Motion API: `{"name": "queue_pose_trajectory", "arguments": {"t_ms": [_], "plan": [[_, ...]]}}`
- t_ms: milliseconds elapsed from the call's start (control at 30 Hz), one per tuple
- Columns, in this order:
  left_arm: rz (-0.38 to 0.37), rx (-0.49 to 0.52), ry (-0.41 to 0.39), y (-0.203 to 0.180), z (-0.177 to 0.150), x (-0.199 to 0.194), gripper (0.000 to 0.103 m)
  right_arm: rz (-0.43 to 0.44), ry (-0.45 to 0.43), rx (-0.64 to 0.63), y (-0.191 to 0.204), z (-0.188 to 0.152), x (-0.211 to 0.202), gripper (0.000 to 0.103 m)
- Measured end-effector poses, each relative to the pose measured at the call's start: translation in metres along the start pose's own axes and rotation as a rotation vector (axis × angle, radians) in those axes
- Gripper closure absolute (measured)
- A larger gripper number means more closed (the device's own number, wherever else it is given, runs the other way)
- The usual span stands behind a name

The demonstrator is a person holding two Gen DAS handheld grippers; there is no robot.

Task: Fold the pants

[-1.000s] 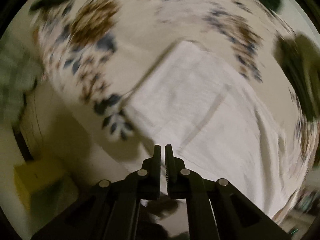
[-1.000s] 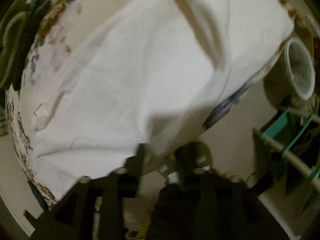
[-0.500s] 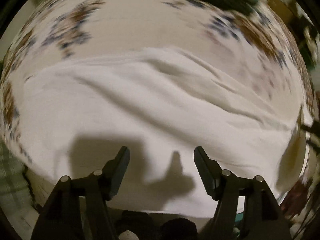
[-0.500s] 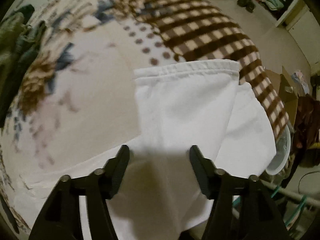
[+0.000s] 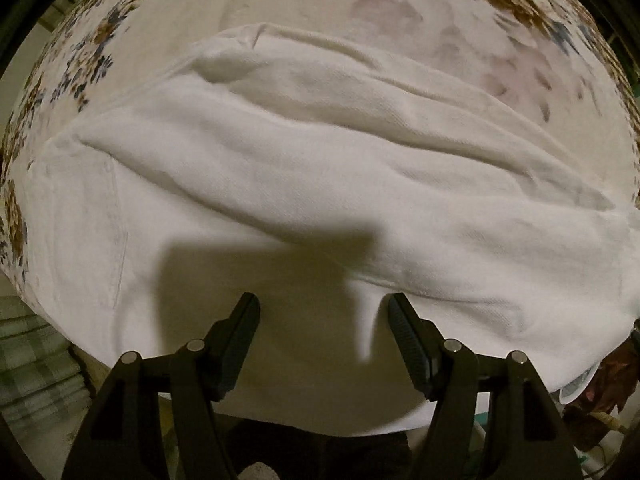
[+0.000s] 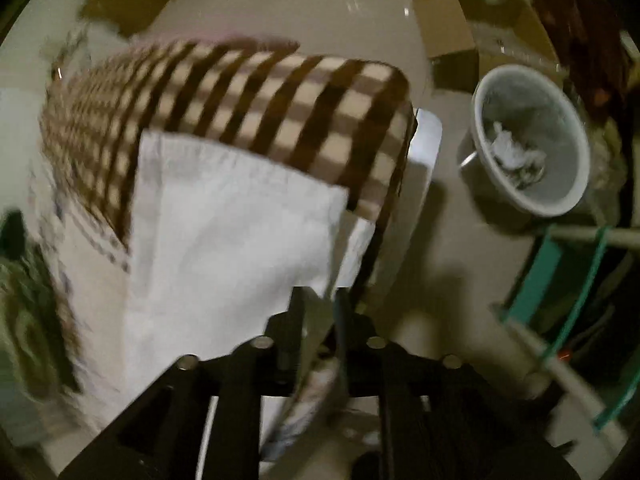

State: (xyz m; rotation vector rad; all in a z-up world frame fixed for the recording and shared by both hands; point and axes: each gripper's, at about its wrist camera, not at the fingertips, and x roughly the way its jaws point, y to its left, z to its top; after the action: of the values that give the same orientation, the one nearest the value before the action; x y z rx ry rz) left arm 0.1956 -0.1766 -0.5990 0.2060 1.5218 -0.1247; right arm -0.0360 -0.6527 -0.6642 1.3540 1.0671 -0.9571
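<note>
Dim room: a bed (image 5: pixel 280 8) with a floral cover fills the upper part of the left wrist view, and white pants (image 5: pixel 320 168) lie spread across it.

From the left wrist view, the pants run as a long band from left to right across the middle of the frame, with soft ridges following that same line. Their near edge drops over the bed's edge at the bottom of the frame. The left claw (image 5: pixel 322 320) sits at bottom centre, fingers spread wide with nothing between them, just at that near edge over its own shadow. The long axis of the pants lies crosswise to this claw.

The right wrist view is blurred. It shows the leg end of the pants (image 6: pixel 232 220) at centre left, its hemmed edge lying over a brown checked blanket (image 6: pixel 240 92) at upper centre. The right claw (image 6: pixel 320 304) at bottom centre is closed on a white edge of the pants.

The next fold likely turns on that hem end: the right claw is the nearer one and already has cloth, while the left claw faces the broad middle.

Only the right view shows the hem, the floor, a grey bin (image 6: pixel 532 140) at upper right, cardboard boxes (image 6: pixel 452 20) along the top, and a teal rack (image 6: pixel 568 280) at right. Only the left view shows the full run of the pants.
</note>
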Motion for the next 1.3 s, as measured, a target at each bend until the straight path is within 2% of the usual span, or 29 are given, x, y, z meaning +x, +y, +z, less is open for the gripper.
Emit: {"name": "queue_pose_trajectory", "arguments": {"t_ms": [100, 200, 300, 433, 500, 600, 733, 867, 900, 933, 967, 1000, 1067, 1133, 1233, 1267, 1300], "plan": [[0.003, -0.01, 0.006, -0.002, 0.0, 0.0, 0.038, 0.039, -0.01, 0.019, -0.003, 0.0, -0.012, 0.076], [-0.002, -0.065, 0.012, 0.008, 0.001, -0.017, 0.038, 0.075, 0.032, -0.038, 0.009, -0.027, -0.026, 0.076], [-0.011, -0.148, 0.028, 0.041, -0.014, -0.028, 0.038, 0.121, 0.172, -0.125, 0.036, -0.076, -0.021, 0.075], [0.014, -0.308, 0.038, 0.113, -0.027, -0.039, 0.038, 0.175, 0.426, -0.203, 0.076, -0.165, 0.018, 0.075], [0.043, -0.385, 0.02, 0.154, -0.031, -0.042, 0.038, 0.175, 0.511, -0.217, 0.093, -0.209, 0.041, 0.075], [0.063, -0.491, 0.011, 0.214, -0.036, -0.038, 0.038, 0.181, 0.572, -0.232, 0.112, -0.26, 0.063, 0.075], [0.003, -0.64, -0.019, 0.278, -0.055, -0.034, 0.038, 0.175, 0.565, -0.252, 0.133, -0.309, 0.08, 0.075], [-0.061, -0.745, -0.046, 0.319, -0.048, -0.024, 0.04, 0.177, 0.518, -0.258, 0.152, -0.338, 0.085, 0.075], [-0.075, -0.769, -0.048, 0.326, -0.046, -0.017, 0.047, 0.174, 0.505, -0.26, 0.154, -0.34, 0.088, 0.076], [-0.103, -0.787, -0.047, 0.332, -0.045, -0.009, 0.061, 0.175, 0.49, -0.267, 0.16, -0.344, 0.089, 0.077], [-0.128, -0.796, -0.048, 0.337, -0.044, -0.004, 0.07, 0.17, 0.479, -0.278, 0.168, -0.35, 0.091, 0.083], [-0.158, -0.806, -0.049, 0.34, -0.043, 0.003, 0.081, 0.158, 0.46, -0.293, 0.172, -0.355, 0.091, 0.095], [-0.18, -0.807, -0.063, 0.339, -0.042, 0.005, 0.087, 0.119, 0.427, -0.326, 0.181, -0.363, 0.09, 0.101], [-0.182, -0.782, -0.081, 0.337, -0.044, 0.0, 0.092, 0.084, 0.412, -0.339, 0.185, -0.372, 0.084, 0.103], [-0.206, -0.756, -0.115, 0.338, -0.05, -0.015, 0.093, 0.069, 0.452, -0.344, 0.181, -0.38, 0.077, 0.102], [-0.217, -0.754, -0.114, 0.339, -0.053, -0.014, 0.093, 0.083, 0.47, -0.33, 0.179, -0.383, 0.077, 0.099], [-0.22, -0.754, -0.112, 0.339, -0.054, -0.013, 0.092, 0.091, 0.485, -0.318, 0.178, -0.385, 0.078, 0.091]]}}
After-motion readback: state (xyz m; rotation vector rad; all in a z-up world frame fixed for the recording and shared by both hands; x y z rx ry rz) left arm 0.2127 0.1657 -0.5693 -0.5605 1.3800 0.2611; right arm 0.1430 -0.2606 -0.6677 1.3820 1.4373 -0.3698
